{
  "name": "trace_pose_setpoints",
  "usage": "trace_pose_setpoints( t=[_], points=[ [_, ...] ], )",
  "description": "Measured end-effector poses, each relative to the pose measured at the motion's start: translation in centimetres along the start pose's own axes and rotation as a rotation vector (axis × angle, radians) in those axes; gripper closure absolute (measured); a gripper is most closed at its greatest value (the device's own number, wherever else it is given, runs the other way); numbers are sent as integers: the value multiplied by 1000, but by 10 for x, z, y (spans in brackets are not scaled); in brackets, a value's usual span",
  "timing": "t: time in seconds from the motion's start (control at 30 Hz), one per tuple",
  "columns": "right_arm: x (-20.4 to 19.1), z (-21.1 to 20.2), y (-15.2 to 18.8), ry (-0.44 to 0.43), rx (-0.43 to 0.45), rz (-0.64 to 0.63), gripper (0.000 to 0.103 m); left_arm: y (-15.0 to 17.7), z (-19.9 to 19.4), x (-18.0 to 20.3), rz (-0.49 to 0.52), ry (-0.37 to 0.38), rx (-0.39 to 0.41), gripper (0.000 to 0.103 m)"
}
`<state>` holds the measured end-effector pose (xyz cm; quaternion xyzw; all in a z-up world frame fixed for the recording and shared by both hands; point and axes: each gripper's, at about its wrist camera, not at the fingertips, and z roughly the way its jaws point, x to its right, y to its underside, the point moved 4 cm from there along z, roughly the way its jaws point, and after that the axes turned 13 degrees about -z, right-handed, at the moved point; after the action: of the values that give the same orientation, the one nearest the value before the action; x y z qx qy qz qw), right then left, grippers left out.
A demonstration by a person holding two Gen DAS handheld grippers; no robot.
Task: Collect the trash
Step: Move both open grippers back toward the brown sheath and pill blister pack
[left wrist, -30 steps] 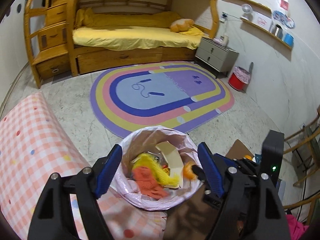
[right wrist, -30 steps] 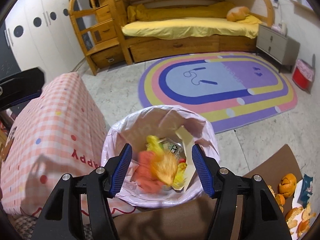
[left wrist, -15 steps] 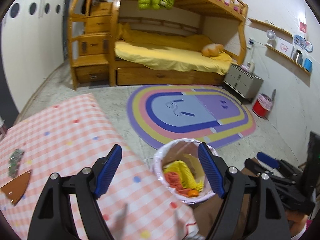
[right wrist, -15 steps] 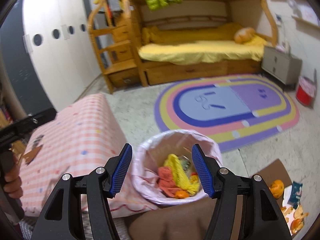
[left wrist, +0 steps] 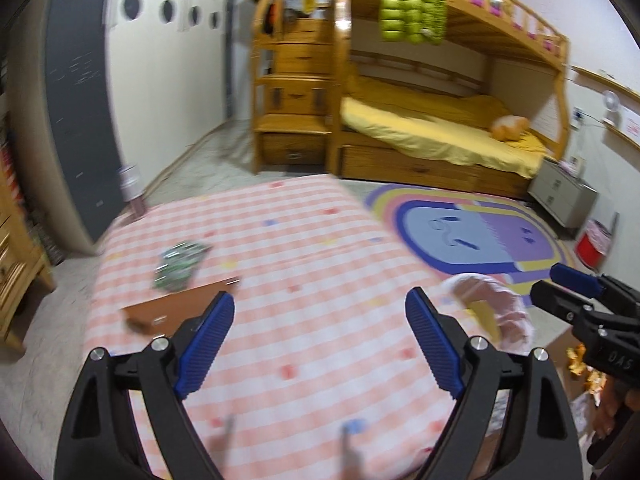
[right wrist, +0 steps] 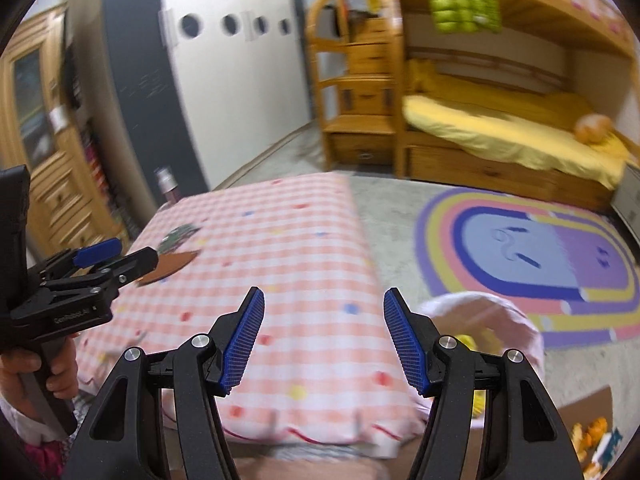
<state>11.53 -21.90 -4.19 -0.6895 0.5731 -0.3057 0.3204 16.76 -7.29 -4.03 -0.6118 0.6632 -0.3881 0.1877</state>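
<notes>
Pink-checked tablecloth (left wrist: 304, 280) carries the remaining trash: a green wrapper (left wrist: 180, 264) and brown cardboard (left wrist: 176, 312), far left; left gripper (left wrist: 320, 348) and right gripper (right wrist: 324, 344) both spread empty, probably ready to reach them; lined bin (right wrist: 516, 328) waits right, seemingly for drops.

Wooden bunk bed (left wrist: 448, 92) at back w/ yellow sheet on lower bunk (left wrist: 436, 136), orange plush (left wrist: 510, 127) near its right end. Lime-green puffer jacket (left wrist: 412, 4) hangs from top rail. Wooden stair-drawers (left wrist: 294, 92) just left of bed. Oval rainbow-striped rug w/ blue centre (left wrist: 468, 236) on grey floor in front of bed. Grey nightstand (left wrist: 564, 198) right of bed, red bucket (left wrist: 592, 246) near it. White wardrobe w/ round dark holes (right wrist: 232, 64) along left wall; wooden cabinet (right wrist: 44, 128) far left.
</notes>
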Motion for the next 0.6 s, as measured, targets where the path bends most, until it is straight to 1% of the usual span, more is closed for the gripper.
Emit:
trace_pose_setpoints(
  t=[0.1, 0.2, 0.27, 0.33, 0.4, 0.5, 0.6],
  points=[
    [-32, 22, -12, -45, -5, -59, 40, -2, 6, -51, -63, -59, -11, 18],
    [-59, 49, -25, -89, -10, -116, 41, -4, 11, -86, -100, -101, -14, 18],
    [-75, 68, -32, -96, -17, -157, 51, -7, 18, -113, -115, -143, -7, 18],
    [-88, 89, -40, -100, -23, -190, 67, -8, 25, -134, -131, -171, -4, 18],
    [-99, 111, -47, -110, -27, -218, 72, -12, 37, -156, -154, -196, -6, 18],
    [-107, 134, -55, -127, -30, -231, 72, -22, 55, -178, -167, -224, -19, 18],
    [-108, 142, -56, -127, -24, -219, 72, -32, 71, -193, -178, -245, -44, 18]
  ],
)
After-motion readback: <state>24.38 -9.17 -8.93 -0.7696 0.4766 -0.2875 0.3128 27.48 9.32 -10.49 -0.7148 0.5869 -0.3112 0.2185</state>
